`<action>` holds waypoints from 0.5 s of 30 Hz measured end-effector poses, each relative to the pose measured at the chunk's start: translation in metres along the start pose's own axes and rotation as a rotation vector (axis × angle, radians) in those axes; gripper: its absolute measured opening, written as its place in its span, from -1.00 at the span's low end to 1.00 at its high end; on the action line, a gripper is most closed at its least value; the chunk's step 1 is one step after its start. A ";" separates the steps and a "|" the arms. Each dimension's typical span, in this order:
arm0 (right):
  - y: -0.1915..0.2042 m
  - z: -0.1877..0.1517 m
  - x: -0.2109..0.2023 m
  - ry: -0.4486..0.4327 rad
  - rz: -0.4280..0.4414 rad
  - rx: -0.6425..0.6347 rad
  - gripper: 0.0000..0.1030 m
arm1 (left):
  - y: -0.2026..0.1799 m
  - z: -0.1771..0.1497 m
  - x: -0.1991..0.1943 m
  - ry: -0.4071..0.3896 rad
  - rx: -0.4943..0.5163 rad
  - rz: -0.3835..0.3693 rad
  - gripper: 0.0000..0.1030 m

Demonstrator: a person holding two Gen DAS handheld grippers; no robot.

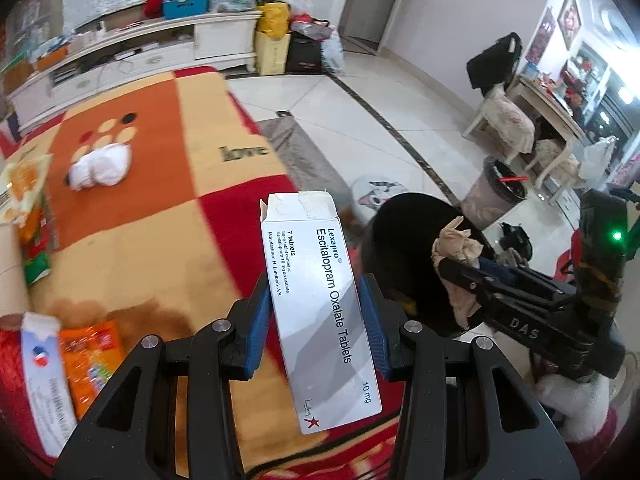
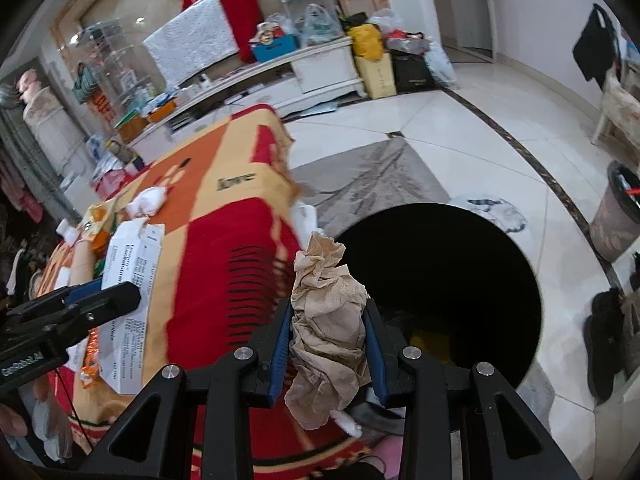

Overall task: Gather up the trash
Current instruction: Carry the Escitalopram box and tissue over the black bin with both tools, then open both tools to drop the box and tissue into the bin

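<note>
My left gripper [image 1: 316, 312] is shut on a white and grey Lexapro tablet box [image 1: 320, 300], held above the table's right edge; the box also shows in the right wrist view [image 2: 132, 280]. My right gripper [image 2: 326, 336] is shut on a crumpled brown paper napkin [image 2: 328, 320], held above the mouth of a black trash bin [image 2: 460, 280]. The napkin [image 1: 456, 244] and the bin [image 1: 408, 220] also show in the left wrist view. A crumpled white tissue [image 1: 100, 168] lies on the red and orange table cloth [image 1: 168, 216].
An orange wrapper [image 1: 92, 360], a white carton [image 1: 44, 380] and green packets [image 1: 38, 256] lie at the table's left edge. A second lined bin [image 1: 496, 196] stands on the tiled floor near chairs. A white TV cabinet [image 1: 132, 52] is behind the table.
</note>
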State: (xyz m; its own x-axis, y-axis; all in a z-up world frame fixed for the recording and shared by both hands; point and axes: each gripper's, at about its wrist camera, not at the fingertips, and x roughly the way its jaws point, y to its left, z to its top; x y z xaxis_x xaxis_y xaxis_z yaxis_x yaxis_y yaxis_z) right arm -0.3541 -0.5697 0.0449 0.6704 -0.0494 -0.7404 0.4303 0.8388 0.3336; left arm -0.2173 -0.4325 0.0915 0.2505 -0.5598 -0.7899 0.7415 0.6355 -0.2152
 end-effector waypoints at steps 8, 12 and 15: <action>-0.044 0.001 -0.004 -0.004 -0.053 0.071 -0.37 | -0.034 0.021 0.036 0.027 -0.001 -0.104 -0.20; -0.060 0.004 -0.010 -0.020 -0.077 0.107 -0.12 | -0.046 0.028 0.052 0.017 -0.032 -0.189 -0.16; -0.068 0.004 -0.015 -0.038 -0.094 0.130 0.15 | -0.049 0.033 0.062 0.020 -0.059 -0.254 0.09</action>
State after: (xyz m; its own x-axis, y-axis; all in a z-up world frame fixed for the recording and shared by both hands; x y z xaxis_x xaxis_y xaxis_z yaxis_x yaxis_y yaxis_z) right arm -0.3912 -0.6284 0.0358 0.6449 -0.1469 -0.7500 0.5653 0.7521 0.3387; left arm -0.2175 -0.5158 0.0716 0.0484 -0.6951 -0.7173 0.7411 0.5065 -0.4408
